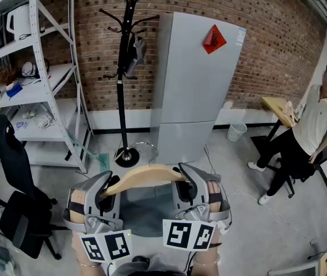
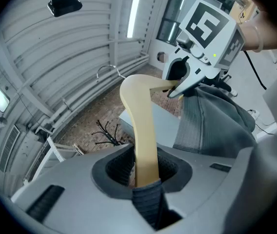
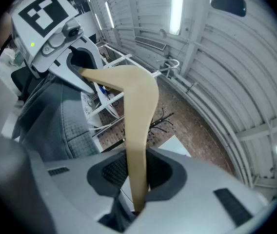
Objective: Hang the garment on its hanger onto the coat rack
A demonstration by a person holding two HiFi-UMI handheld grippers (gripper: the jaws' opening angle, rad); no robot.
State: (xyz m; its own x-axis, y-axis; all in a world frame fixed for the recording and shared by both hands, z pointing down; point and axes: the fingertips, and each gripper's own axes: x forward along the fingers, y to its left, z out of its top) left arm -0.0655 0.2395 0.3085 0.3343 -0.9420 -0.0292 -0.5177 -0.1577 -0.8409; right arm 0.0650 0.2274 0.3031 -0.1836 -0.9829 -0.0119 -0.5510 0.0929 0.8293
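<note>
Left hand-held gripper point(image 2: 146, 175) pinches one end of the wooden hanger point(image 1: 146, 173); right hand-held gripper point(image 3: 137, 189) pinches the other end. Grey garment point(image 1: 143, 214) hangs beneath, between them. Coat rack point(image 1: 122, 79) stands well apart, by the brick wall beside a refrigerator point(image 1: 189, 91).

Step assessed: carrying toward the rack. Next move likely requires an approach, then raising the wire hook point(image 1: 144, 146) over a free peg.

Red diamond sticker point(image 1: 214, 39) on the refrigerator: writing illegible. No brand readable.
</note>
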